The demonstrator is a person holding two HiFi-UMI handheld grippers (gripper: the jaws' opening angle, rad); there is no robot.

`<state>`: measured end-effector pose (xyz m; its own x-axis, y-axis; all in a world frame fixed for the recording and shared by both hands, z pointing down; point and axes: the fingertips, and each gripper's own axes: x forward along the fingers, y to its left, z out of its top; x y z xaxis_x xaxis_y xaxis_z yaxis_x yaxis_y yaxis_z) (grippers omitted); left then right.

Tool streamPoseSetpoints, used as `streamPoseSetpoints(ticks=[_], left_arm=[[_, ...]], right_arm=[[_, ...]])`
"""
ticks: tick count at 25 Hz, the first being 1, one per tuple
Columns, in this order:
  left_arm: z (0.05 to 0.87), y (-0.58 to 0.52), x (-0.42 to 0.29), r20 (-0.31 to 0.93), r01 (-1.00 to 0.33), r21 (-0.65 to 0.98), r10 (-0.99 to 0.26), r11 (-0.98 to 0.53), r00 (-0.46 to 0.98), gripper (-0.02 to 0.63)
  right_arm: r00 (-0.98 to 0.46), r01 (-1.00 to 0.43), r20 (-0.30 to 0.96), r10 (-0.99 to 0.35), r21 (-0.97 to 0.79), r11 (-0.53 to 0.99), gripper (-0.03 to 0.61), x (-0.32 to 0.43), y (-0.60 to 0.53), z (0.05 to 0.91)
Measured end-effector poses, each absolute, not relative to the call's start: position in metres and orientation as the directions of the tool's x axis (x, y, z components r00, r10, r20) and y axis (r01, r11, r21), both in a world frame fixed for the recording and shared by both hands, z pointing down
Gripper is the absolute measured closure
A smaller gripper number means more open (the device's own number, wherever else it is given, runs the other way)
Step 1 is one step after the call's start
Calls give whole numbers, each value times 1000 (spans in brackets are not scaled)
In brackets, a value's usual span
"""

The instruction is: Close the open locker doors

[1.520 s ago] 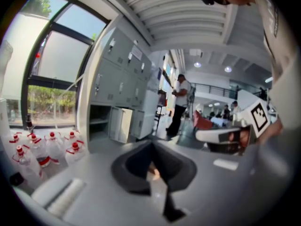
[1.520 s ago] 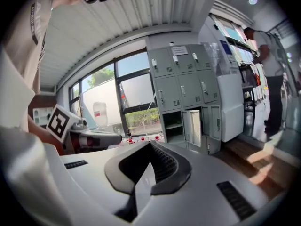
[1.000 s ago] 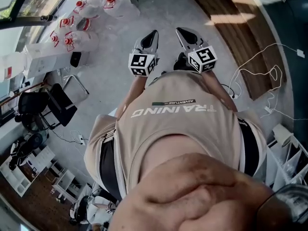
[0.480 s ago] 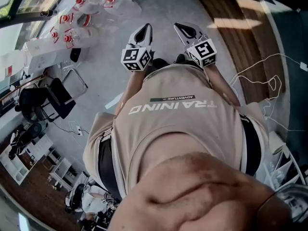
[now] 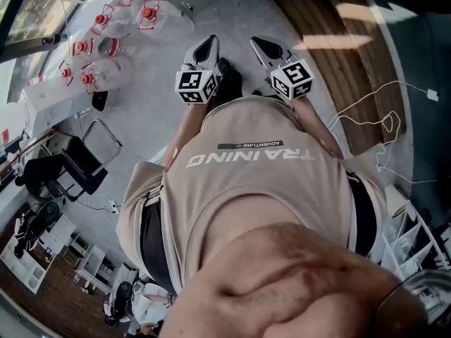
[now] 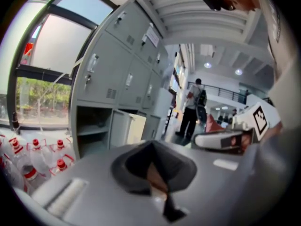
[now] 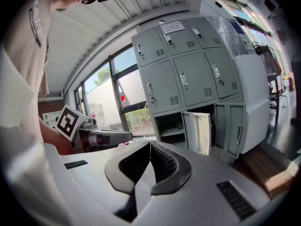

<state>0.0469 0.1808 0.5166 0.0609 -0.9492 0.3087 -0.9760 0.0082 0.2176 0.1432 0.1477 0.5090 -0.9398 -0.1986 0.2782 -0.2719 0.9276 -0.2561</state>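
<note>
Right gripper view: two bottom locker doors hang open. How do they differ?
The pale door turns a whitish face to the camera, while the grey door turns a grey face with a latch on it. The pale door stands right beside the compartment with a shelf; the grey door stands further from it. Both are in the bottom row and swung open, below the shut doors.

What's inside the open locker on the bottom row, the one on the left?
The open locker shows one shelf across it, with nothing visible on it. Its bottom is hidden behind the body of the right gripper.
</note>
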Motion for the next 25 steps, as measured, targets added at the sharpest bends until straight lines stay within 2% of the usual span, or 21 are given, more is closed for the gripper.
streamPoseSetpoints(ticks=[4, 8, 14, 22, 25], left_arm=[[501, 139, 8, 271, -978, 203, -957, -50, 106, 614], [494, 101, -37, 254, -982, 169, -959, -81, 123, 614], [496, 63, -62, 246, -976, 149, -950, -160, 193, 614], [515, 12, -70, 296, -966, 195, -929, -167, 221, 614], [509, -14, -71, 297, -973, 166, -932, -163, 206, 614]], right_arm=[[-920, -325, 304, -247, -241, 914, 563, 111, 110, 503], [-923, -330, 278, -267, -211, 920, 563, 59, 71, 488], [-909, -352, 296, -295, -163, 922, 563, 10, 40, 491], [-875, -403, 359, -326, -165, 900, 563, 10, -21, 520], [-866, -406, 366, -341, -118, 906, 563, 21, -63, 526]])
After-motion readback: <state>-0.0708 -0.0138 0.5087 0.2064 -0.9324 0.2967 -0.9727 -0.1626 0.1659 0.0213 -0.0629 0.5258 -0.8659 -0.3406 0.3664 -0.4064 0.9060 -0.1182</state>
